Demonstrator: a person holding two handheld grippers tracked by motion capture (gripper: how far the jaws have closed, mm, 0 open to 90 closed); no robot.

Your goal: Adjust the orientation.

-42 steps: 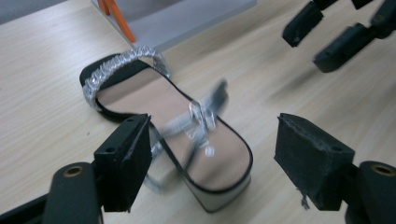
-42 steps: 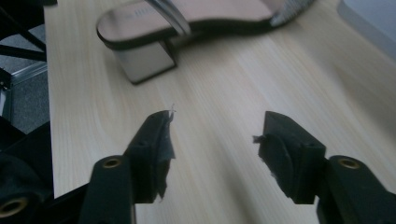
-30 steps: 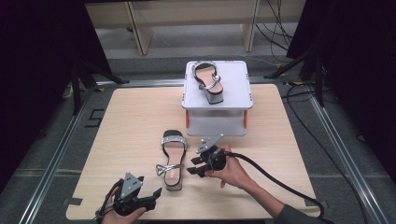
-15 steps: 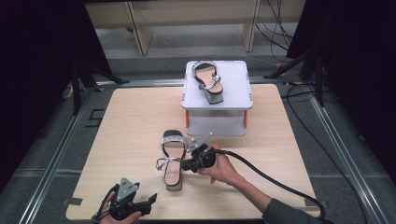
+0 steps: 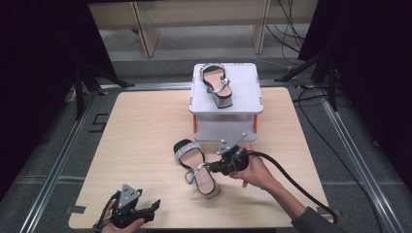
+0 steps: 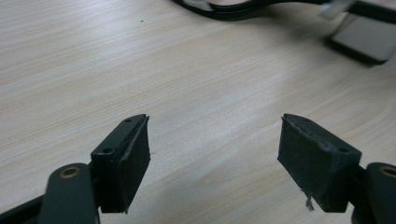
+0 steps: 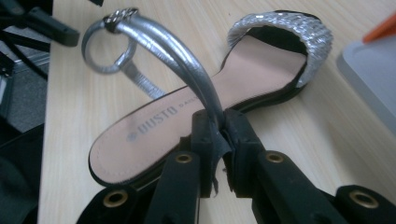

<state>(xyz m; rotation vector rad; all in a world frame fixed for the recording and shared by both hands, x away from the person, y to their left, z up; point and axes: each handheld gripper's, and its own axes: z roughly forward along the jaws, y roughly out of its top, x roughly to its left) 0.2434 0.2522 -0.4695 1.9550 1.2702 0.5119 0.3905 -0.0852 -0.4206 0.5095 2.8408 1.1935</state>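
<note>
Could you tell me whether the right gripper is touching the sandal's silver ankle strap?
Touching: in the right gripper view, the right gripper has its jaws shut on the silver ankle strap.

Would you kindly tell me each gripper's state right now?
Left gripper: open, holding nothing.
Right gripper: shut on the sandal's silver ankle strap.

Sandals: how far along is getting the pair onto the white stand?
One sandal already sits on the white stand. The second sandal lies on the table, its silver ankle strap clamped in the right gripper. Lifting and placing it remains. The left gripper hangs open near the table edge.
</note>
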